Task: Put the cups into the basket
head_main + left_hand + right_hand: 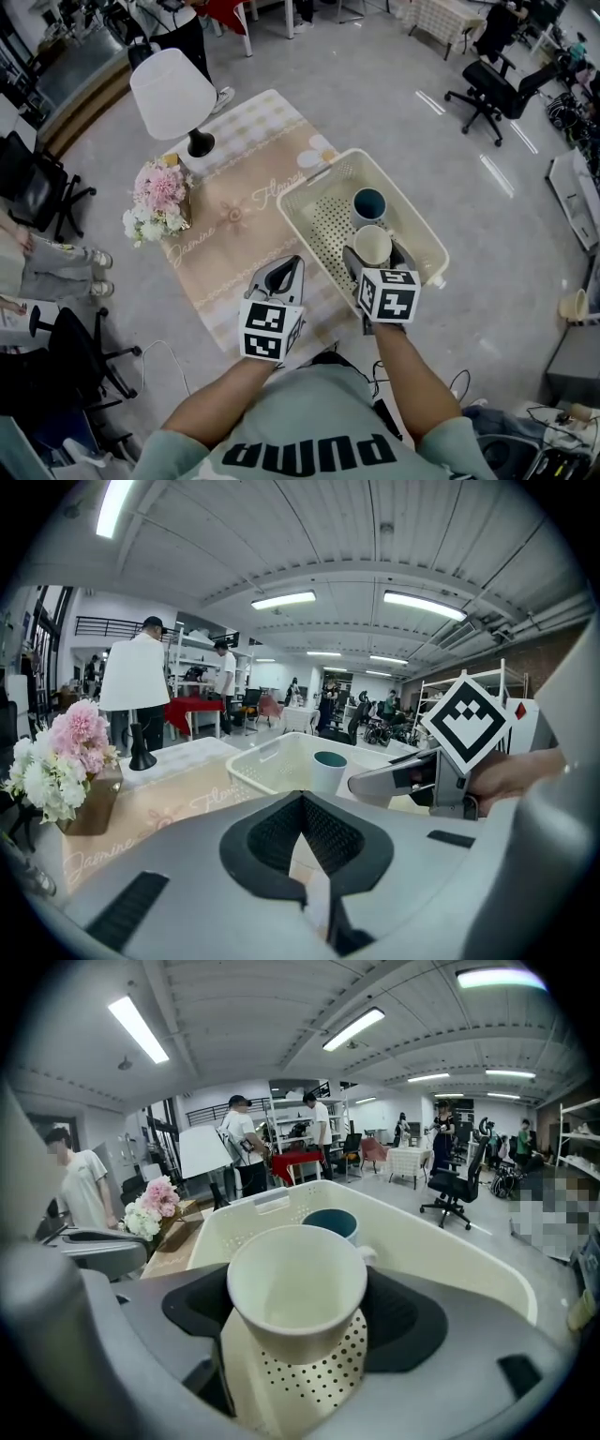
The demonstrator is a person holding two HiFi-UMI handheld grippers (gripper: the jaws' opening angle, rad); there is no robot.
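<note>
A cream basket (319, 187) stands on the right half of the small table. Inside it a white cup with a teal inside (368, 203) stands upright. Just in front of that one, my right gripper (375, 253) is shut on a cream cup (373, 246), upright and held low over the basket's perforated floor. The right gripper view has the cream cup (298, 1297) between the jaws, the teal cup (330, 1223) behind it and the basket wall (441, 1241) around both. My left gripper (289, 272) is shut and empty over the tablecloth, left of the basket (272, 761).
A white-shaded lamp (173, 94) and a pink flower bouquet (157, 197) stand at the table's far left on the beige cloth (234, 216). Office chairs (492, 84) stand on the floor beyond. A black chair (37, 187) and a person (28, 258) are at the left.
</note>
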